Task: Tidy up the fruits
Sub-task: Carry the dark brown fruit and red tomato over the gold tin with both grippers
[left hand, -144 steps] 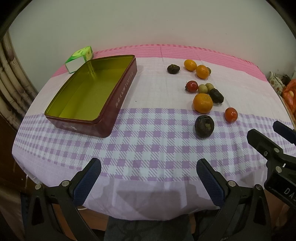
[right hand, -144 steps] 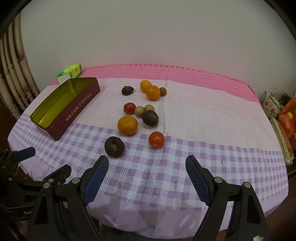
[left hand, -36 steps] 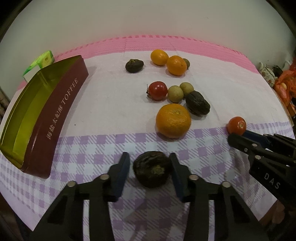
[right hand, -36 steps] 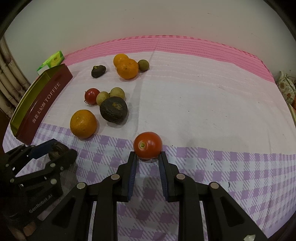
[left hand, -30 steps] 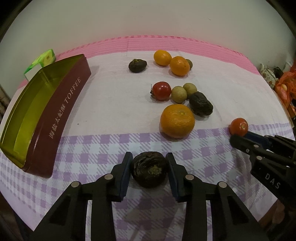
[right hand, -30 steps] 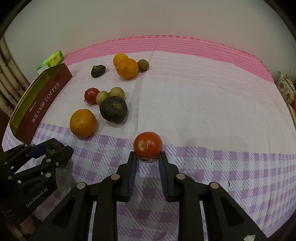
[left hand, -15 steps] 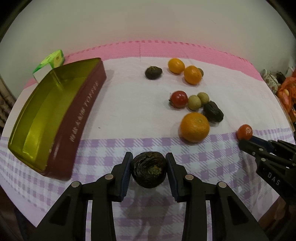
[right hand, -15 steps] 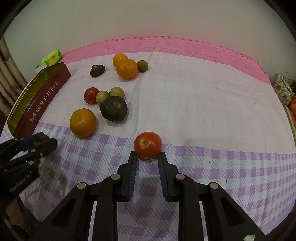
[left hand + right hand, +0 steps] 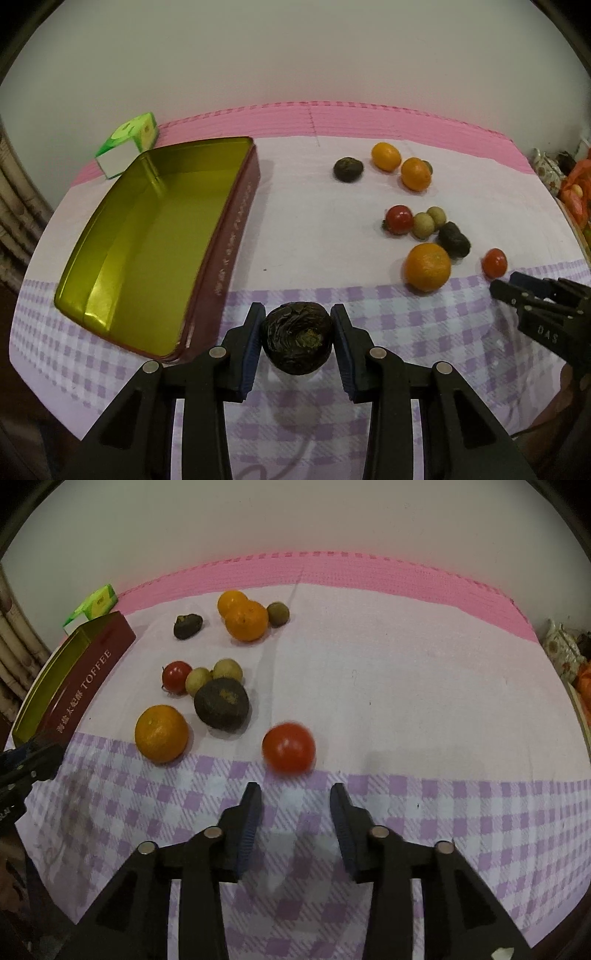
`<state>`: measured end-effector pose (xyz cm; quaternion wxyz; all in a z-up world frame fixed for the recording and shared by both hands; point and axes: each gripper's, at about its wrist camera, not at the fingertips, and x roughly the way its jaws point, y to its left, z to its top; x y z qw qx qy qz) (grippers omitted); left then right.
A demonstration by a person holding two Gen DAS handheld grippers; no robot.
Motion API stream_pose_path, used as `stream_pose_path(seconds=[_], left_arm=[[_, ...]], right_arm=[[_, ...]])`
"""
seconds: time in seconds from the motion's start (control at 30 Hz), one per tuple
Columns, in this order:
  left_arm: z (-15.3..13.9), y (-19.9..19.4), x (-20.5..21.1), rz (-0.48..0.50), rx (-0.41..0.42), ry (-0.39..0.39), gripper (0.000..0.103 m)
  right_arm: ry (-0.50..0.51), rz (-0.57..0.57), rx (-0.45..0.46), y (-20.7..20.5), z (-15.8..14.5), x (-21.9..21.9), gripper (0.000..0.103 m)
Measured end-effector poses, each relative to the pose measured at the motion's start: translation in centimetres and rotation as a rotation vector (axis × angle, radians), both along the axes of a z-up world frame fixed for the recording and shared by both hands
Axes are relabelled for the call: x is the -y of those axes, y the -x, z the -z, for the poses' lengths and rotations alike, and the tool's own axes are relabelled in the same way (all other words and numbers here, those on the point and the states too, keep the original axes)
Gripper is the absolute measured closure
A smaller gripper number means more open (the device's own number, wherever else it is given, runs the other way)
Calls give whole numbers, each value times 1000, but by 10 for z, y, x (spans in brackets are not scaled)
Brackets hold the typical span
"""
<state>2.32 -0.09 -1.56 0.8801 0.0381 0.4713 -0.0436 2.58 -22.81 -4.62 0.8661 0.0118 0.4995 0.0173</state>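
fruits are mostly loose on the desk [image 9: 295, 206], and the count, going left to right, is: one open toffee tin [image 9: 207, 258] with nothing in it, one wrinkled dark fruit [image 9: 296, 342] clamped between the fingers of the left gripper [image 9: 297, 345] just off the cloth near the tin's corner, then two more dark fruits, three oranges, two red tomatoes and three small tan-green fruits. the tin's near wall stands between the held fruit and the tin floor, so a low carry would likely knock the rim; the fruit is round and wrinkled, and a tilt could let it roll out of the pads. further right, the right gripper [image 9: 295, 827] has its fingers parted after just opening, with nothing between them; the near tomato [image 9: 289, 747] lies just beyond the tips and looks blurred, so it may be rolling, and a closing push could send it on.
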Motion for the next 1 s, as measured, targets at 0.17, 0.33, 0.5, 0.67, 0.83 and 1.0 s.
stream_pose_path(seconds=[0.17, 0.33, 0.5, 0.67, 0.83, 1.0], left_arm=[[-3, -4, -7, -17, -5, 16, 66], [-13, -7, -13, -22, 14, 21, 66], [-24, -15, -29, -50, 40, 22, 66], [-23, -25, -58, -111, 38, 16, 66], [-19, -36, -95, -185, 36, -11, 66], [-6, -46, -136, -266, 12, -36, 66]], right_arm=[[26, -14, 6, -12, 2, -3, 67], [51, -23, 13, -18, 2, -9, 67], [55, -28, 18, -18, 2, -12, 75], [62, -26, 17, -17, 1, -13, 75], [78, -23, 7, -19, 0, -19, 76], [78, -22, 30, -18, -13, -26, 76]])
